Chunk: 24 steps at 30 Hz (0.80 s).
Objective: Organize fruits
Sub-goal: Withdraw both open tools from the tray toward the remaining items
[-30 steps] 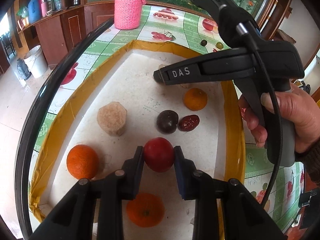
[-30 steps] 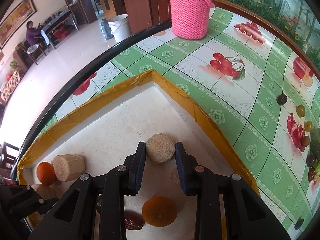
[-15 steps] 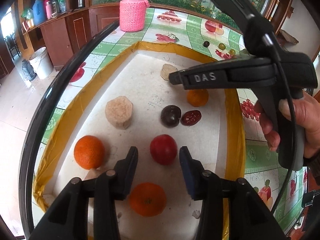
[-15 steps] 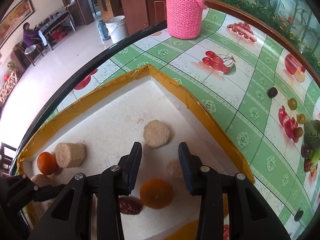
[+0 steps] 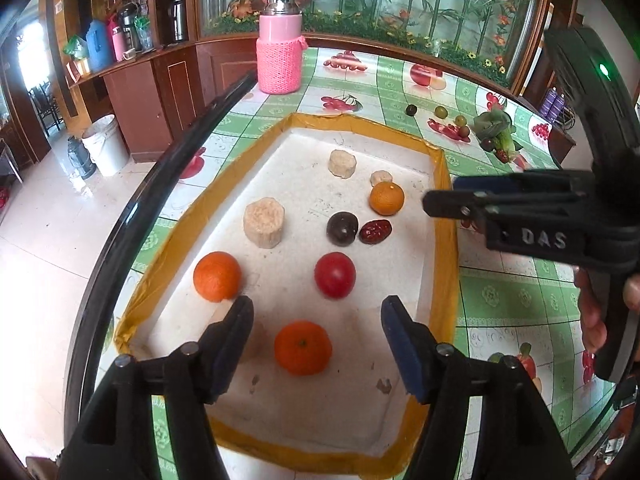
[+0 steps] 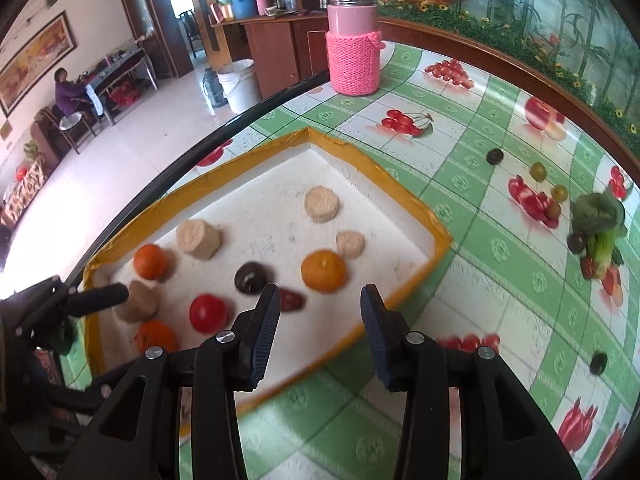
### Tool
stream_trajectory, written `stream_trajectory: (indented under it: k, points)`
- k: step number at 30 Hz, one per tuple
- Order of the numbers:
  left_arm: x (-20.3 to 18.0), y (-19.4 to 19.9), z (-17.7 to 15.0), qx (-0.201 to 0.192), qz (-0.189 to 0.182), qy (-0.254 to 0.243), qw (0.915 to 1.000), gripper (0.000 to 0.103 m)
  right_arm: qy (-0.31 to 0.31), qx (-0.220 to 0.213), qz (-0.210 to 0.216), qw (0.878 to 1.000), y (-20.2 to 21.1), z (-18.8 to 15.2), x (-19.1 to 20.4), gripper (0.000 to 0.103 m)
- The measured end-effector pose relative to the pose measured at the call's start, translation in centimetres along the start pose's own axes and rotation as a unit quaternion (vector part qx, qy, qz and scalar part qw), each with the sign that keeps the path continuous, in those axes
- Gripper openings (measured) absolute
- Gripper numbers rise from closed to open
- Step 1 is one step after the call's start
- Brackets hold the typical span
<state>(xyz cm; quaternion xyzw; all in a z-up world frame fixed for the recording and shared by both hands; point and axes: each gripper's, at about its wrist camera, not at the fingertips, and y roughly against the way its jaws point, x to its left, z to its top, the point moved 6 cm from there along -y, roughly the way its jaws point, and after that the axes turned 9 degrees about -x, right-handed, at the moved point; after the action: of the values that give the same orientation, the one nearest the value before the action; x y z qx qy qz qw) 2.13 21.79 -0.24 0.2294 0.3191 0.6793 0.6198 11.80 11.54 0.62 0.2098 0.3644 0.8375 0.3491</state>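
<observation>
Left wrist: beige lump (image 5: pixel 224 312) behind tongs finger (image 5: pixel 232 340).

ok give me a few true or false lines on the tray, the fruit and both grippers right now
1. The left gripper grips the red fruit. False: its jaws have just been opening and are empty; the fruit lies on the tray ahead of them.
2. Three oranges lie in the tray. True: one at the left, one near the left gripper, one farther back.
3. The right gripper holds a beige slice. False: its jaws have just been opening and hold nothing; the slice lies in the tray.
4. A pink bottle stands on the table outside the tray. True.
5. The dark fruit sits beside a red date. True.
</observation>
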Motion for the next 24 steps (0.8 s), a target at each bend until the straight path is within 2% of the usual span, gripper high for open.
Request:
stream_trajectory:
  k: [3,6,9,14,17,24]
  points:
    - [-0.3,0.8,-0.3,-0.001,0.004,-0.005,1.0,0.071,-0.015,0.001,0.0,1.0,1.1,-1.7,-0.6,0.041]
    - [-0.8,1.4,-0.4,-0.001,0.007,-0.009,0.9999,0.078,-0.034,0.003,-0.005,0.999,1.8,-3.7,-1.7,0.044]
    - [-1.7,1.9,-0.4,-0.005,0.006,-0.016,0.9998,0.083,-0.057,0.001,-0.017,0.998,2.8,-5.8,-3.1,0.055]
    - [-3.9,1.9,0.1,-0.003,-0.005,-0.033,0.9994,0.084,-0.094,-0.01,-0.044,0.995,4.7,-8.8,-6.4,0.056]
    - [-5.8,1.6,0.5,0.0,-0.014,-0.047,0.9988,0.086,-0.128,-0.019,-0.076,0.989,5.8,-10.0,-10.0,0.056]
    - [-10.8,0.6,1.3,0.007,-0.035,-0.092,0.9951,0.089,-0.206,-0.058,-0.162,0.963,8.3,-10.5,-21.7,0.056]
